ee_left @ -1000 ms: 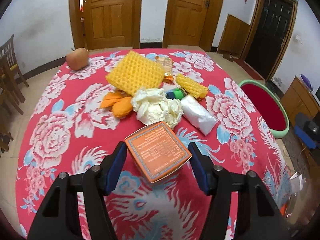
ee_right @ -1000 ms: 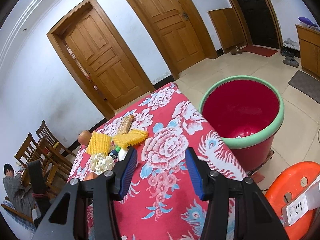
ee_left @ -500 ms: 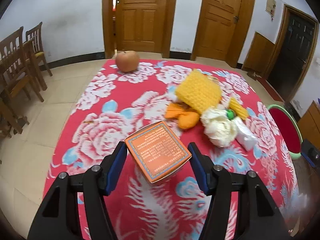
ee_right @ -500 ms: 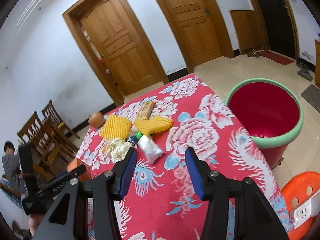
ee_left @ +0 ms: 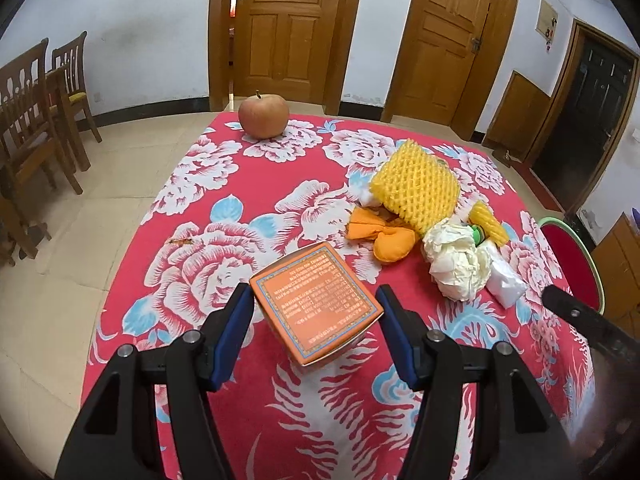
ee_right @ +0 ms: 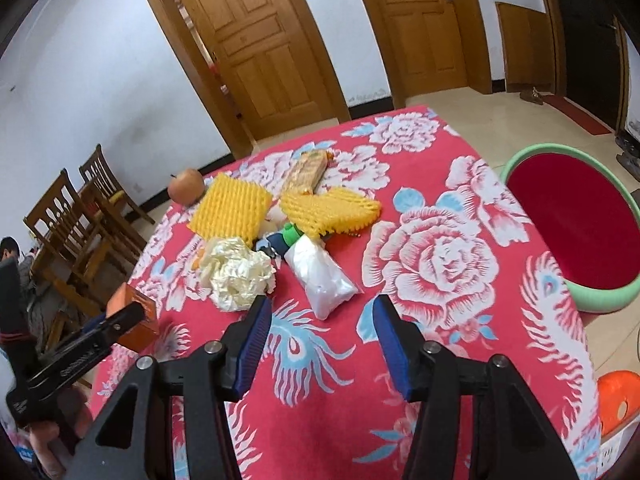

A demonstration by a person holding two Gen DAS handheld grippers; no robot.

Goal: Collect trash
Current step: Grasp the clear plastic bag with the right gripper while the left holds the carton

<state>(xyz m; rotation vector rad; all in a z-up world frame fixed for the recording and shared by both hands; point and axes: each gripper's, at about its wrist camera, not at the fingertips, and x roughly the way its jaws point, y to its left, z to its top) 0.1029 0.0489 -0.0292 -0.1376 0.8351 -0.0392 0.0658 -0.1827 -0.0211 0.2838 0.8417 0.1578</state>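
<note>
My left hand-held gripper [ee_left: 314, 322] pinches the orange box [ee_left: 316, 306] between its blue pads, lifted above the bench [ee_left: 256, 184], with the apple [ee_left: 263, 116] at the far edge. To the right, the trash lies heaped mid-bench: yellow foam nets [ee_right: 232, 210], crumpled paper [ee_right: 238, 276] and a white bag [ee_right: 320, 280]. My right hand-held gripper [ee_right: 320, 340] is spread and empty, jaws just widening, near the bag; the red bin [ee_right: 576, 224] stands beside the bench at far right.

Left hand-held gripper [ee_left: 314, 320] clamped; right hand-held gripper [ee_right: 320, 320] just widened, empty
</note>
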